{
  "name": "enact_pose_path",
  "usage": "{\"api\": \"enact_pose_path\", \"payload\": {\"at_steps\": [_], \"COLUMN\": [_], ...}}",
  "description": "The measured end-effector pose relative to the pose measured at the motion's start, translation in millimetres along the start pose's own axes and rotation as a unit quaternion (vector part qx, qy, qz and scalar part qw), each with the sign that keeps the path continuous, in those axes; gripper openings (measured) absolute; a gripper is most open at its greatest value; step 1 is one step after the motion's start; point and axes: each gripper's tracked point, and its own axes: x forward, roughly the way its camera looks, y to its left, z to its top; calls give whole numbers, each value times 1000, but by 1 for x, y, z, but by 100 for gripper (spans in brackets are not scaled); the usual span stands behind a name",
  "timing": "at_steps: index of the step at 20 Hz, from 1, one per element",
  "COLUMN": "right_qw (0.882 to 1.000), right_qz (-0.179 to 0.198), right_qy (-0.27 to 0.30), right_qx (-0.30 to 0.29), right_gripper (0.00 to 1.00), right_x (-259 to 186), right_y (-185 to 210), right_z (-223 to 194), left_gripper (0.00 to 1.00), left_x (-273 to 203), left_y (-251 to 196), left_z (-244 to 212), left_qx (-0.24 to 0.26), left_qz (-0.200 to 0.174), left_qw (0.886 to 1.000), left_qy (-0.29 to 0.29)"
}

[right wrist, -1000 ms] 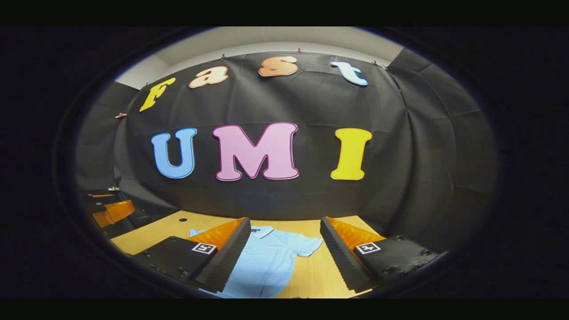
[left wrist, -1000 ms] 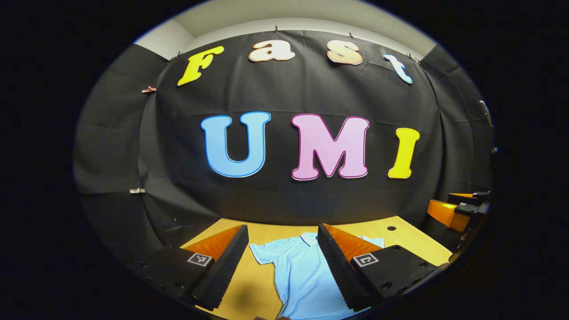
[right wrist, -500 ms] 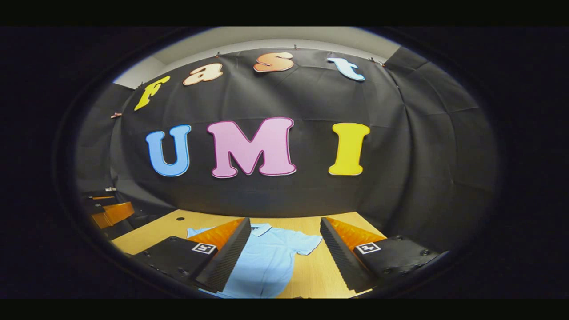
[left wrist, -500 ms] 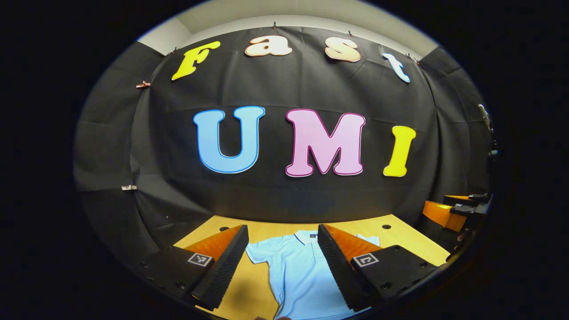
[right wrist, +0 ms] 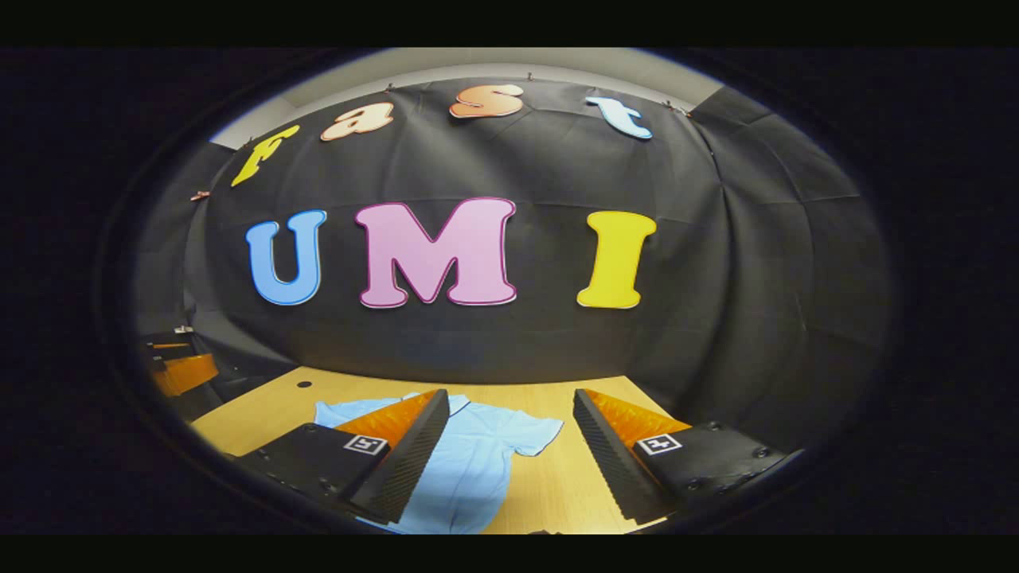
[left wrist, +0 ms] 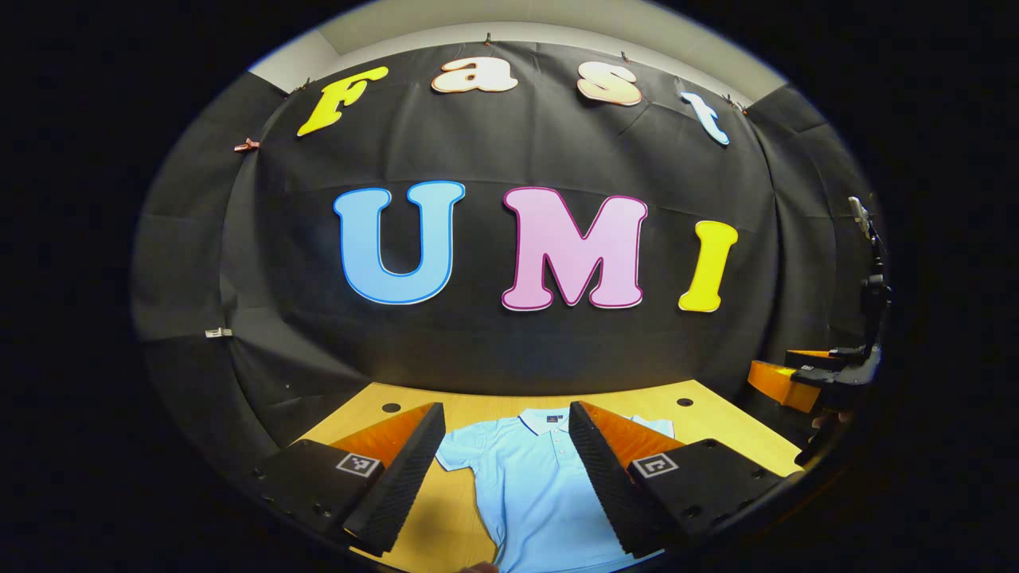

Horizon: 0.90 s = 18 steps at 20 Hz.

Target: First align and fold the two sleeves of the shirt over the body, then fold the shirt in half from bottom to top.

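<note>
A light blue polo shirt [left wrist: 533, 485] lies flat on the wooden table [left wrist: 478, 410], collar toward the back wall and both short sleeves spread out. My left gripper [left wrist: 506, 422] hovers open above the shirt's chest, with the near sleeve [left wrist: 455, 450] between its fingers. My right gripper [right wrist: 509, 407] is open too, held above the shirt [right wrist: 470, 469]; its sleeve [right wrist: 535, 434] shows between the fingers. Neither gripper touches the cloth. The right gripper [left wrist: 804, 374] appears at the far right of the left gripper view, and the left gripper [right wrist: 179, 368] at the far left of the right gripper view.
The table has small round holes [left wrist: 391, 407] near its back corners. Bare wood [right wrist: 565, 485] lies to the right of the shirt. The black cloth wall [left wrist: 509, 342] rises straight behind the table's back edge.
Both views have tipped down and come forward a little: the wall has slid up and left, and more of the table and shirt shows. Both grippers have stayed open.
</note>
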Motion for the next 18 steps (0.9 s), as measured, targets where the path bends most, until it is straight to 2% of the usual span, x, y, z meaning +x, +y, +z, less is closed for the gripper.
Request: {"api": "enact_pose_path", "payload": {"at_steps": [3, 7, 14, 16, 18], "right_qw": [1000, 998, 988, 982, 979], "right_qz": [-2, -1, -14, -32, -33], "right_qy": [15, 62, 155, 183, 199], "right_qx": [-11, -7, -17, -32, -36], "right_gripper": [98, 97, 98, 98, 98], "right_x": [30, 85, 184, 208, 233], "right_y": [-9, -22, -50, -65, -73], "right_z": [-10, -42, -132, -160, -183], "left_gripper": [99, 99, 99, 99, 99], "left_x": [9, 23, 60, 70, 79], "left_y": [5, 8, 6, 6, 6], "left_z": [-6, -15, -44, -54, -66], "left_qx": [3, 8, 6, 4, -8], "left_qz": [7, 21, 41, 39, 33], "left_qw": [1000, 999, 997, 996, 995], "left_qy": [10, 25, 61, 74, 92]}}
